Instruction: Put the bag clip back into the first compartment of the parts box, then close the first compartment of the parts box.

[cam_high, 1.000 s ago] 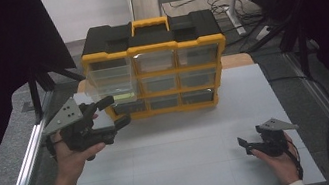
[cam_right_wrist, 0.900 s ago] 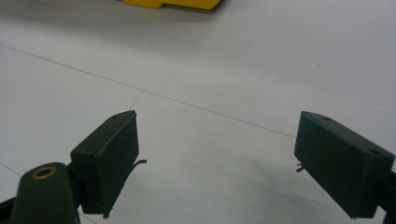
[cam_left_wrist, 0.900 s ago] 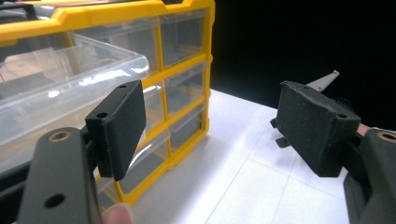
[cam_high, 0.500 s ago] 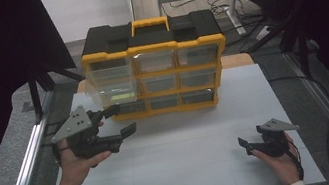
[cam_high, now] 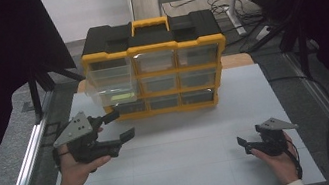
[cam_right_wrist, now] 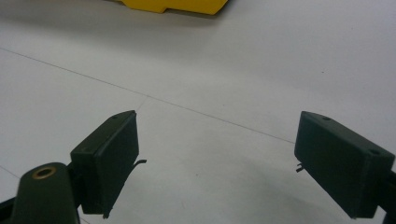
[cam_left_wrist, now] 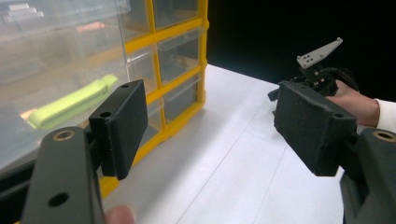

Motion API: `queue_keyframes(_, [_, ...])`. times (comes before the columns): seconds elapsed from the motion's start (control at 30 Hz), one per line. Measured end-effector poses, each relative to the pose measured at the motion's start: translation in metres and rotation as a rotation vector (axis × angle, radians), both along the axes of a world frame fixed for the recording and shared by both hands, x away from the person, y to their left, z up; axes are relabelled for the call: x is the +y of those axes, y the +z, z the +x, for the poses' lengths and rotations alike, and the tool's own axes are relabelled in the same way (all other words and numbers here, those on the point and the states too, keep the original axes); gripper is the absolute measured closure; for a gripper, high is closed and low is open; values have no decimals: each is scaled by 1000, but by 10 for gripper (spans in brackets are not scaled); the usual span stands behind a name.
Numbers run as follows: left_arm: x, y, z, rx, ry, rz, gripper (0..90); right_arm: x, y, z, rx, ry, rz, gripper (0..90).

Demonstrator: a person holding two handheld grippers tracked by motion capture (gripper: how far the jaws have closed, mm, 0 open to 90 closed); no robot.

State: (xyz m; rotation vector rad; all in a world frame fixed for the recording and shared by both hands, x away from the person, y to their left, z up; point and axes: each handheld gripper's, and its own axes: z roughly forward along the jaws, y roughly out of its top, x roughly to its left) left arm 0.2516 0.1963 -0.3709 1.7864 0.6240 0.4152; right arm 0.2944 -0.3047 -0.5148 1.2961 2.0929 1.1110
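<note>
Sitting at upper centre of the high view: yellow-and-black drawer organizer (cam_high: 156,68) at the far side of the white tabletop (cam_high: 183,155), black lid with yellow handle (cam_high: 148,23) on top. Three columns of clear drawers. Top-left drawer (cam_high: 109,84) is pulled out toward the camera, sticking out past the cabinet front. Lime-green item (cam_high: 122,98) lies inside it, along the drawer's bottom; can't tell what it is.

Left gripper (cam_high: 117,126) at left centre of the high view, held up off the tabletop in the left hand (cam_high: 76,165), just in front of and below the pulled-out drawer, not touching it. Jaws wide, nothing between them. Grey triangular plate on top.

Left gripper view: both black jaws spread to the frame's left and right. Open drawer with the green item (cam_left_wrist: 70,102) at upper left, behind the left-side jaw. Yellow frame of the organizer (cam_left_wrist: 159,37) runs through upper centre. Right gripper visible at upper right in the right hand (cam_left_wrist: 357,100).

Right gripper (cam_high: 245,144) at lower right of the high view, low over the tabletop, well apart from the organizer, pointing toward frame left. Right gripper view: jaws wide, bare white surface between them, a yellow edge of the organizer at top centre.
</note>
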Motion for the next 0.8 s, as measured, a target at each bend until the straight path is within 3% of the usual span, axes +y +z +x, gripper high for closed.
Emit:
queue_keyframes(0.13, [-4,-4,1,7,1,30,266,3,0,0,-3,7,-8,138])
queue_keyframes(0.53, [-5,-11,7,22,57,52,338,3,1,0,-6,22,-6,138])
queue_keyframes(0.63, [-2,-12,10,22,81,46,455,3,0,0,-7,19,-5,138])
queue_keyframes(0.8, [4,-14,14,49,97,29,813,2,0,1,-10,22,-8,139])
